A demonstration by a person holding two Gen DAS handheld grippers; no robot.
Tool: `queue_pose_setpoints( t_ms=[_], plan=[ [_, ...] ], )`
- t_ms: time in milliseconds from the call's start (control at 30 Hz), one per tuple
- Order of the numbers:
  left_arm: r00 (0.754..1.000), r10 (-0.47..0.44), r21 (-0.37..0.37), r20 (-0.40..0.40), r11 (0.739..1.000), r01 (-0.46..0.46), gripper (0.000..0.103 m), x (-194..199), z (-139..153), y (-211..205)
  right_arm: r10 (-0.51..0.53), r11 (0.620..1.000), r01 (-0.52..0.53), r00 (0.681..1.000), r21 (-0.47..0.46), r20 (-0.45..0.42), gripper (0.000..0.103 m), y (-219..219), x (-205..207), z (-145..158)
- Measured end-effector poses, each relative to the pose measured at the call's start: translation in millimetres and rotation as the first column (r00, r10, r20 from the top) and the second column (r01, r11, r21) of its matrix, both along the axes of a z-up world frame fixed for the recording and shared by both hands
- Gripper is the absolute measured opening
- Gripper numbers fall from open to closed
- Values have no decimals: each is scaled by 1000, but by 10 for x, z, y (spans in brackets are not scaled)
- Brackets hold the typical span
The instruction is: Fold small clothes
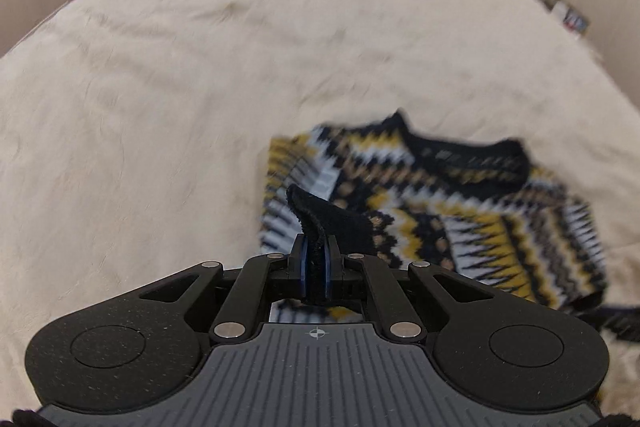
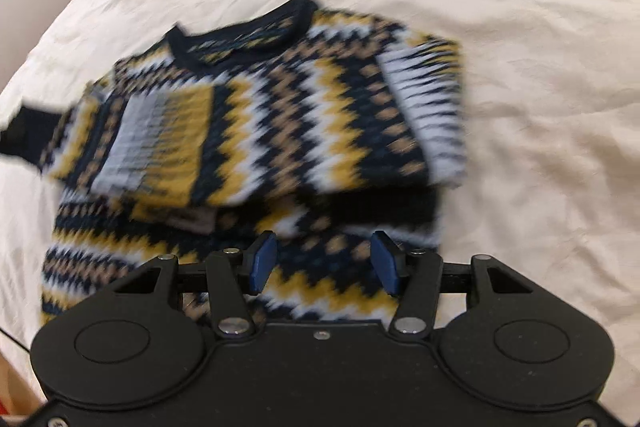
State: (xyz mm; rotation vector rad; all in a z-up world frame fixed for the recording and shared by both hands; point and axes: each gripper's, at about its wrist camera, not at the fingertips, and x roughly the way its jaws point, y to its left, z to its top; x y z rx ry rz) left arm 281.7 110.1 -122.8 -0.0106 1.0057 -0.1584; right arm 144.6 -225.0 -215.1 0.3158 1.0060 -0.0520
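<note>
Cream bedspread (image 1: pixel 160 87) is spread under a zigzag-knit black, yellow and white sweater (image 2: pixel 280 131). Its black cuff (image 1: pixel 316 219) is clamped by the left gripper (image 1: pixel 315 267); the right gripper (image 2: pixel 324 263), jaws apart, is held over the hem. Folded sleeves could be dragged loose if the cuff is pulled.

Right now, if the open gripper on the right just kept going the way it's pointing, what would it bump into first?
Most likely the patterned sweater. The right gripper points down at its lower part, jaws apart and empty, with nothing else showing in between. The blur makes the gap hard to judge.
</note>
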Motion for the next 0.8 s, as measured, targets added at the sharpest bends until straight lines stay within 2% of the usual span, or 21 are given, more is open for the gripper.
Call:
queue_pose_setpoints(
  t_ms=[67, 233, 367, 467, 567, 633, 733, 800],
  plan=[
    [1000, 3, 11, -22, 1000, -3, 7, 27, -113, -18, -35, 999, 35, 999, -13, 5, 59, -107, 51, 21],
    [999, 10, 27, -42, 1000, -9, 7, 73, -182, -54, -96, 995, 96, 995, 2, 4, 59, -296, 181, 20],
    [998, 15, 44, -61, 999, -12, 8, 150, -259, -75, -69, 998, 69, 998, -13, -9, 59, -271, 262, -24],
    [995, 20, 73, -100, 997, -13, 8, 194, -403, -76, -57, 997, 52, 995, -64, -77, 60, -252, 348, -158],
    [992, 16, 89, -127, 996, -5, 9, 188, -493, -56, -118, 993, 114, 983, -36, -138, 68, -356, 324, -302],
    [991, 9, 100, -133, 995, 4, 10, 176, -527, -52, -140, 990, 139, 981, -15, -138, 68, -405, 278, -298],
    [990, 1, 107, -142, 994, 14, 12, 178, -561, -59, -145, 989, 140, 981, -50, -127, 68, -426, 200, -223],
    [987, -1, 101, -161, 995, 18, 20, 197, -592, -70, -168, 985, 165, 983, -42, -76, 70, -467, 138, -119]
  ],
)
